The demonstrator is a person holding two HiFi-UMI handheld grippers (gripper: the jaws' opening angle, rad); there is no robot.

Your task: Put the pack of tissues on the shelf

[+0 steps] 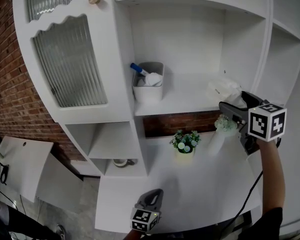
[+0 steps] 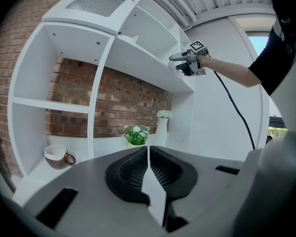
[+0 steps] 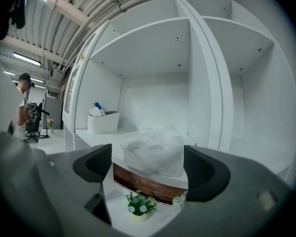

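Note:
The pack of tissues (image 1: 224, 89), in clear crinkled wrap, lies on the white shelf (image 1: 185, 98) at its right end by the upright. My right gripper (image 1: 229, 109) is held level at the shelf's front edge, just short of the pack. In the right gripper view its jaws (image 3: 148, 163) stand wide open and frame the pack (image 3: 154, 151), which rests on the board beyond them; the pads do not press on it. My left gripper (image 1: 152, 194) hangs low over the counter, shut with nothing in it, its jaws meeting (image 2: 148, 149). From the left gripper view the right gripper (image 2: 187, 63) shows up at the shelf.
A white bin (image 1: 149, 84) with a blue-capped bottle stands at the shelf's left. Below are a small flower pot (image 1: 185, 143), a white vase of flowers (image 1: 222, 126) and a cup (image 1: 121, 162) in a side cubby. A ribbed-glass door (image 1: 70, 59) is left. A person (image 3: 24, 107) stands far off.

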